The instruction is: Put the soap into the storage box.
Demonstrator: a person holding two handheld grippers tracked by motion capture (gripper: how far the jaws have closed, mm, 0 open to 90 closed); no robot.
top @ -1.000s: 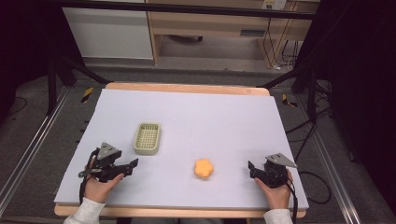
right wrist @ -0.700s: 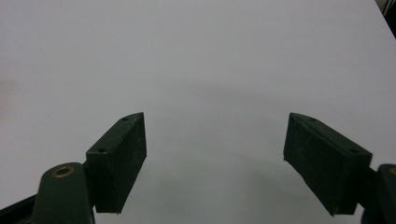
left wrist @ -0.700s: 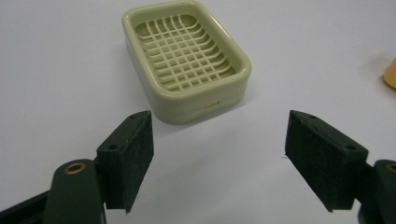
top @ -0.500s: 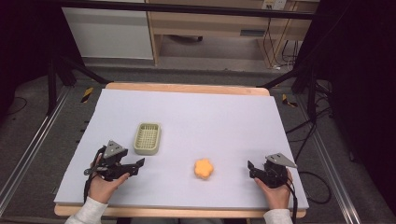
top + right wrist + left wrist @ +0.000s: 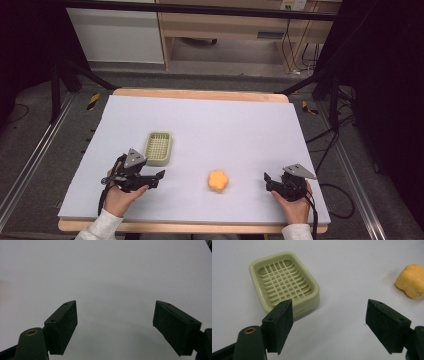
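High view: both hand-held grippers, left [image 5: 161,174] and right [image 5: 266,178], spread wide, holding nothing, likely about to reach for orange lump [image 5: 218,180] beside soap dish [image 5: 158,148].

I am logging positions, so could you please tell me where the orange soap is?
In the high view the soap lies near the front edge, between the left gripper and right gripper, right of the dish.
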